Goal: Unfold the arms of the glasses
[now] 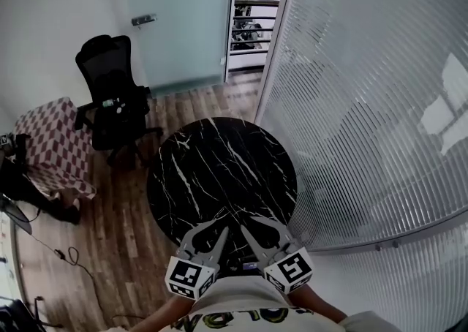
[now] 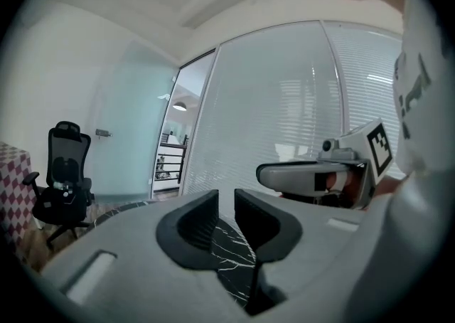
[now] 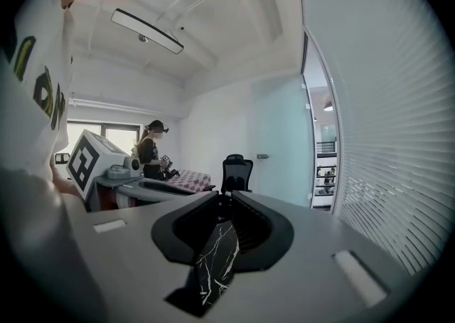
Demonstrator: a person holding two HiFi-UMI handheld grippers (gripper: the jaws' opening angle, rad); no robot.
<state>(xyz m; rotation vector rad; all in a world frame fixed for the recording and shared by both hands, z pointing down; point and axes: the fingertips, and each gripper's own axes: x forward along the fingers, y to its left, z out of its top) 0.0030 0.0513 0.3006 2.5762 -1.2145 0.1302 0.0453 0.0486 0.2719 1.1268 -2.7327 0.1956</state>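
Hovering side by side over the near edge of the table — both grippers empty.

Left gripper and right gripper are close to the person's body, their tips angled toward each other and just apart. In each gripper's own view the jaws stand nearly together with a thin gap, and only black marble and the room show through it. The glasses cannot be made out in any view — a small dark shape between the two grippers is too unclear to name. A chair stands beyond the table.
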